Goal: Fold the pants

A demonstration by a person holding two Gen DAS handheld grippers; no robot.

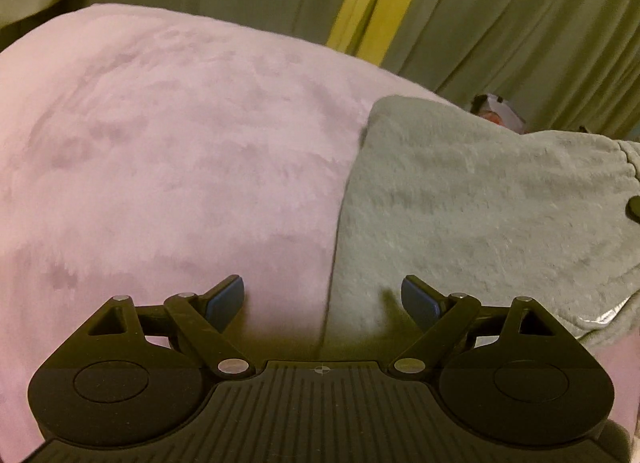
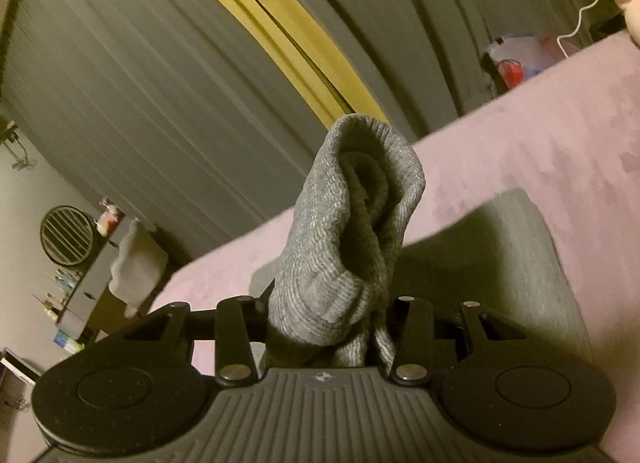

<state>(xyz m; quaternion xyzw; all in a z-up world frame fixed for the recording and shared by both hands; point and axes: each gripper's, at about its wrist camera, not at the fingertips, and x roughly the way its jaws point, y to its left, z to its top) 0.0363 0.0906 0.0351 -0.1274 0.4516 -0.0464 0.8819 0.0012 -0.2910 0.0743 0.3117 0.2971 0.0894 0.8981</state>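
Right gripper (image 2: 326,327) is pinching a bunched cuff of the grey pants (image 2: 352,223); left gripper (image 1: 323,299) spread wide over the pink blanket (image 1: 160,143).

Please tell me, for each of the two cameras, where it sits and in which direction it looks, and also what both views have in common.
Left wrist: sits on the left gripper, looks down over its open fingers at the pink blanket and the grey pants.
Right wrist: sits on the right gripper, which is closed on a ribbed cuff, looking more level toward the curtains.
Shared: pants, blanket, curtains with a yellow gap.
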